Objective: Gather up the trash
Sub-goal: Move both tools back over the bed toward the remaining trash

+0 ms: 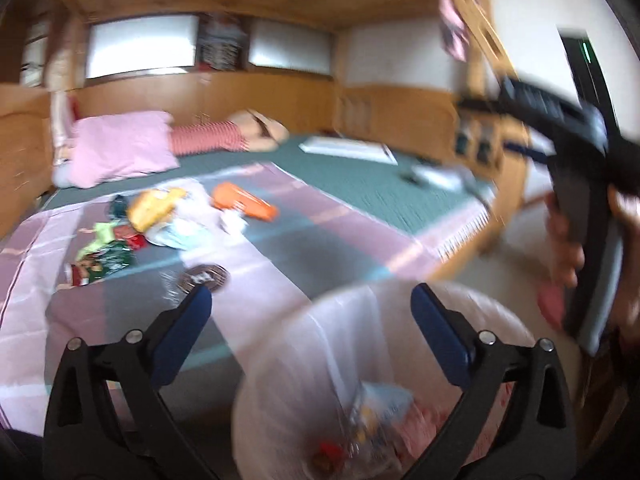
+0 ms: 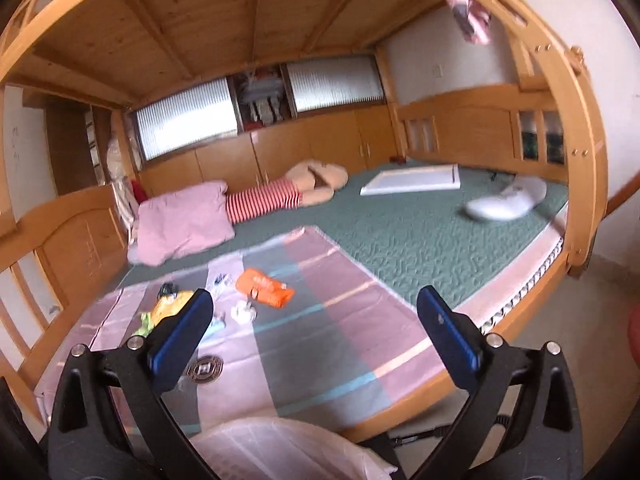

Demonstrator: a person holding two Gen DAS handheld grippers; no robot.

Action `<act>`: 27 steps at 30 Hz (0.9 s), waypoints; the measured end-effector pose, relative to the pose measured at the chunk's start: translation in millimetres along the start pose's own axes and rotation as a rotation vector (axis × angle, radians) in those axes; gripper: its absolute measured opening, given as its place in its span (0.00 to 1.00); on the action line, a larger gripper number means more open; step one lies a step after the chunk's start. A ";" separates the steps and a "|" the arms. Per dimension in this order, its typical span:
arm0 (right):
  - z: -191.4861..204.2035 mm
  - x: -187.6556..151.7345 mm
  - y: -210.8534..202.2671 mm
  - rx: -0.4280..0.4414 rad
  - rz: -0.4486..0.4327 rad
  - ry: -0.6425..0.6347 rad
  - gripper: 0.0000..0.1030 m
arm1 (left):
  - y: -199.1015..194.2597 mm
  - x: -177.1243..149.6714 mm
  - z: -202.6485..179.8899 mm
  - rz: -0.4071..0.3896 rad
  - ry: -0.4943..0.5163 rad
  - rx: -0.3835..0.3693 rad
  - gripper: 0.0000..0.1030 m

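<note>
Trash: a loose pile of crumpled wrappers [image 1: 120, 236] (yellow, green, red, pale blue) sits on the pink-and-grey striped blanket [image 1: 280, 264] on the lower bunk. An orange plastic packet [image 1: 244, 200] lies just beside the pile, apart from it, with a small white crumpled scrap [image 2: 244, 312] near it. A round dark badge-like disc [image 2: 205, 369] lies on the blanket nearer the bed edge.

Translucent pinkish plastic bag [image 1: 360, 380] hangs off the bed edge, below the left gripper [image 1: 310, 308]; some coloured wrappers already show through it. Left view is motion-blurred, detail limited.

Left gripper: blue-padded fingers spread wide, nothing between them, above the bag mouth. Right gripper [image 2: 316, 312]: also spread wide, holding nothing, aimed at the blanket; its left finger overlaps the pile in view, contact can't be determined. In the left view its black body is at far right, gripped by the person's hand [image 1: 568, 248].

Further back on the green quilted mattress [image 2: 420, 232]: pink pillow [image 2: 184, 220], red-and-white striped plush toy [image 2: 280, 196], flat white board [image 2: 412, 182], white shoe [image 2: 506, 200].
</note>
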State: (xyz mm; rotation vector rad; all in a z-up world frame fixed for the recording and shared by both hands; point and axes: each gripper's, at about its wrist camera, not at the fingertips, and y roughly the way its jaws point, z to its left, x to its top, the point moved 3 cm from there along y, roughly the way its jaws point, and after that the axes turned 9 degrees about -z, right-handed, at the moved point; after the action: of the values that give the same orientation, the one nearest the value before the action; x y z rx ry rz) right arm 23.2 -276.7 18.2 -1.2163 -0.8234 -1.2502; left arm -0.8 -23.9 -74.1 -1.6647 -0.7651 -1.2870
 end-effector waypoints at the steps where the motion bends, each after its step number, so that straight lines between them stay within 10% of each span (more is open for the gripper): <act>1: 0.0 -0.3 2.0 0.001 0.015 -0.012 0.97 | 0.4 1.2 6.2 -0.009 -0.023 0.019 0.96; 9: 21.8 3.1 16.7 0.093 0.135 -0.059 0.97 | 17.9 -1.3 62.4 0.034 -0.143 0.183 0.96; 16: 79.8 10.5 85.3 0.211 0.268 -0.093 0.97 | 82.8 -3.2 157.1 0.280 -0.221 0.338 0.91; 27: 241.8 -71.5 257.7 0.415 0.633 0.074 0.96 | 69.6 -70.0 303.0 0.344 -0.914 0.503 0.79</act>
State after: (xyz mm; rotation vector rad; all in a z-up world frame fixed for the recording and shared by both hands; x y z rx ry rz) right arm 296.8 -53.0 -53.3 -0.9711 -0.5400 -0.5683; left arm 168.5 222.2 -185.4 -1.8064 -1.1353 -0.0133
